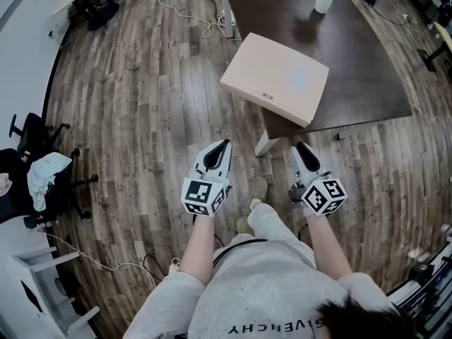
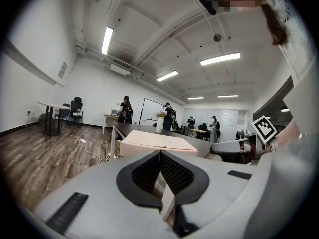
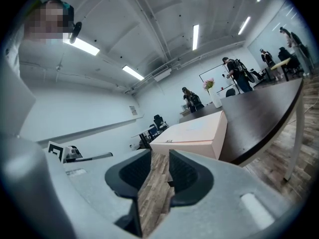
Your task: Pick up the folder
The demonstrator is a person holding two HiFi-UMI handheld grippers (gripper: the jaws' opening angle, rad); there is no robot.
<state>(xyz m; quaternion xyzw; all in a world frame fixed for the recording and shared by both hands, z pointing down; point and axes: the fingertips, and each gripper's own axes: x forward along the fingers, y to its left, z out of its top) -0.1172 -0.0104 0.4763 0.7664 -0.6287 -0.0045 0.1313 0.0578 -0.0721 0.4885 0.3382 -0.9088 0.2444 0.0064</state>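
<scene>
Short of the pink folder [image 1: 275, 76] ahead, overhanging the tabletop [image 1: 367, 69] corner, with left tongs [image 1: 224, 145] pinched together, right tongs [image 1: 301, 147] barely parted, both empty. Could shove it off unless opened wider.

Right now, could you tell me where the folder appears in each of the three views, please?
Head view: folder upper centre, on the dark table corner.
Left gripper view: folder at centre.
Right gripper view: folder just right of centre.
Shared landmark: the dark table under it.
</scene>
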